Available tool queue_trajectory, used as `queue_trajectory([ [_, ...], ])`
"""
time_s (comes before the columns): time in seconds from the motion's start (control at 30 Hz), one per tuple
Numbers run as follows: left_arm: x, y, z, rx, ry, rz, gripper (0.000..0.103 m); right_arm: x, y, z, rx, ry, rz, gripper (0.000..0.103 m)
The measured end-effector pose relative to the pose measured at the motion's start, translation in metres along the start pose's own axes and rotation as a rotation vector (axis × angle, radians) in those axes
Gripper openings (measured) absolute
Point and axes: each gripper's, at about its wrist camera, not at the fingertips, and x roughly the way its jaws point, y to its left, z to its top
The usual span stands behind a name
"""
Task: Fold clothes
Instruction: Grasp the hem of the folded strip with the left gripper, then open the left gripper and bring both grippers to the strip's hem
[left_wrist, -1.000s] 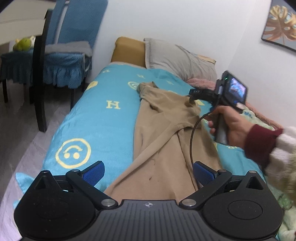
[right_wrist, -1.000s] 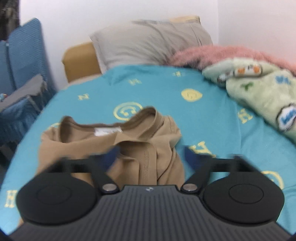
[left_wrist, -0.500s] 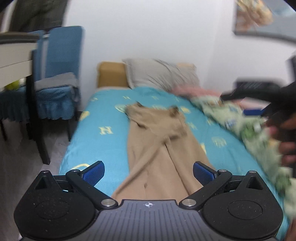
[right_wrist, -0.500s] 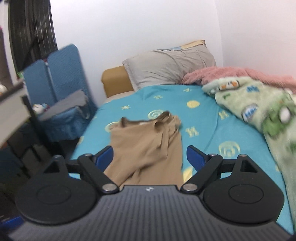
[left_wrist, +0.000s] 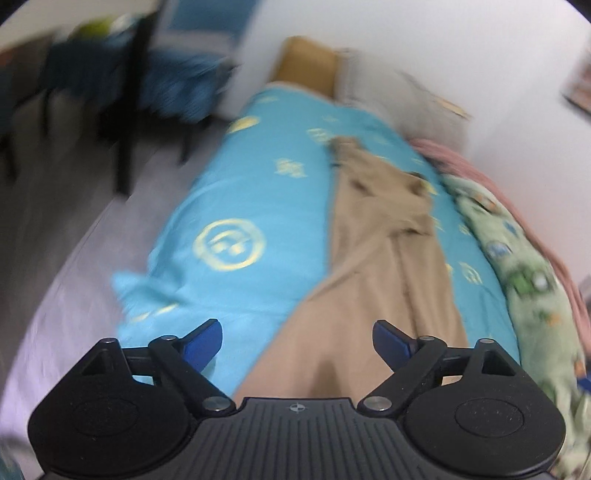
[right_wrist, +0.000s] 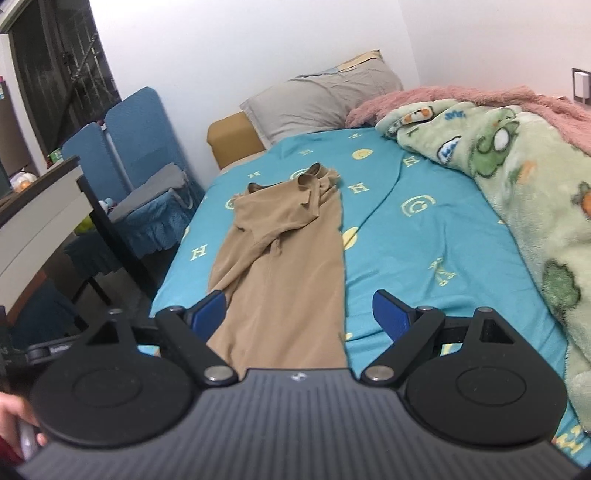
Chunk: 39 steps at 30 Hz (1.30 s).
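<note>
Tip: both tools, left tool (left_wrist: 295, 341) and right tool (right_wrist: 299, 310), are wide open and empty; pinch the long tan knit garment's (right_wrist: 284, 258) near hem corners evenly.

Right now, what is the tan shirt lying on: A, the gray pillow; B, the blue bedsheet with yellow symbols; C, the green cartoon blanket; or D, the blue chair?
B: the tan shirt lies stretched lengthwise on the blue bedsheet, with the green cartoon blanket off to its right, the gray pillow beyond its collar, and the blue chair beside the bed.
</note>
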Motion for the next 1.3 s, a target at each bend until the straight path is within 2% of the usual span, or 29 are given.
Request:
queue_trajectory([
  [0.13, 0.013, 0.026, -0.001, -0.141, 0.075, 0.085, 0.081, 0.002, -0.006, -0.004, 0.023, 0.023, 0.018, 0.088],
  [0.2, 0.019, 0.034, -0.003, -0.192, 0.114, 0.084, 0.076, 0.001, -0.010, -0.007, 0.039, 0.034, 0.026, 0.088],
  [0.3, 0.024, 0.037, -0.007, -0.209, 0.152, 0.108, 0.073, 0.000, -0.017, -0.009, 0.065, 0.043, 0.027, 0.088],
  [0.47, 0.030, 0.030, -0.015, -0.192, 0.205, 0.101, 0.069, 0.006, -0.023, -0.014, 0.124, 0.077, 0.024, 0.088],
  [0.53, 0.029, 0.028, -0.018, -0.185, 0.215, 0.108, 0.061, 0.009, -0.025, -0.015, 0.143, 0.093, 0.027, 0.088],
  [0.63, 0.029, 0.024, -0.019, -0.166, 0.237, 0.150, 0.041, 0.012, -0.029, -0.017, 0.167, 0.108, 0.028, 0.088],
  [0.67, 0.029, 0.022, -0.019, -0.152, 0.248, 0.160, 0.030, 0.012, -0.030, -0.017, 0.174, 0.111, 0.028, 0.088],
  [0.7, 0.029, 0.020, -0.019, -0.137, 0.259, 0.171, 0.013, 0.012, -0.032, -0.017, 0.181, 0.113, 0.029, 0.088],
  [0.77, 0.025, 0.009, -0.020, -0.079, 0.255, 0.172, 0.004, 0.013, -0.034, -0.018, 0.192, 0.118, 0.028, 0.088],
  [0.83, 0.018, -0.006, -0.022, 0.010, 0.235, 0.177, 0.002, 0.014, -0.037, -0.018, 0.199, 0.124, 0.027, 0.088],
  [0.97, -0.009, -0.058, -0.039, 0.354, 0.122, 0.233, 0.001, 0.016, -0.040, -0.018, 0.214, 0.132, 0.027, 0.088],
  [1.1, -0.042, -0.108, -0.069, 0.688, -0.017, 0.269, 0.001, 0.015, -0.042, -0.017, 0.223, 0.127, 0.026, 0.088],
  [1.2, -0.063, -0.139, -0.095, 0.868, -0.077, 0.247, 0.001, 0.016, -0.044, -0.017, 0.232, 0.125, 0.016, 0.088],
  [1.3, -0.070, -0.162, -0.115, 0.958, -0.084, 0.191, 0.001, 0.018, -0.046, -0.017, 0.241, 0.129, 0.006, 0.088],
])
